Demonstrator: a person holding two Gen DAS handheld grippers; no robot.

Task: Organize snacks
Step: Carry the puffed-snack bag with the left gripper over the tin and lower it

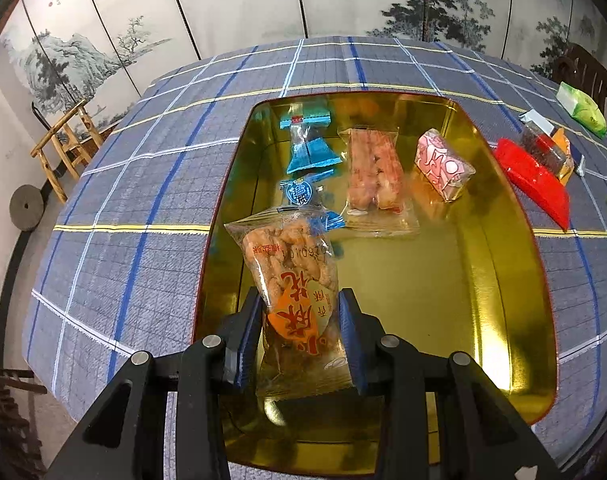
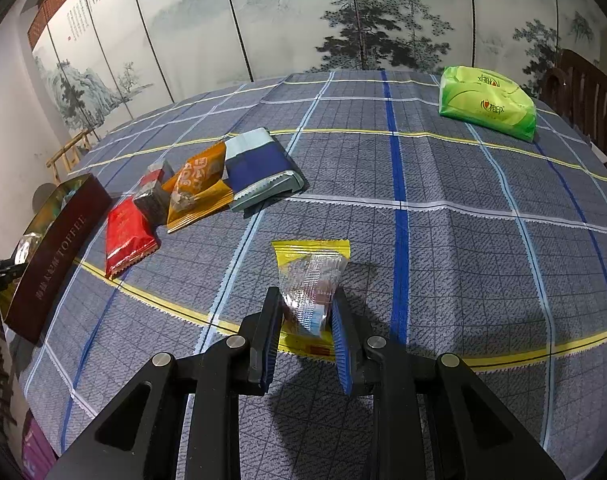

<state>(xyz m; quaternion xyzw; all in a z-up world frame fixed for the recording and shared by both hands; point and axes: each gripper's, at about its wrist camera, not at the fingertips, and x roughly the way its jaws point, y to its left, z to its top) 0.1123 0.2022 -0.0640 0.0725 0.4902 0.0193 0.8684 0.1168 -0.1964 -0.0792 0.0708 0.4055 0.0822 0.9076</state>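
Gripping a clear twisted-dough snack packet (image 1: 291,280) by its lower end, the left gripper (image 1: 301,340) is holding it over the gold tin (image 1: 503,280), long axis pointing away toward the blue packets (image 1: 307,152). The right gripper (image 2: 307,332) is clamping a yellow-edged candy packet (image 2: 311,280) lengthwise above the checked tablecloth (image 2: 463,240).
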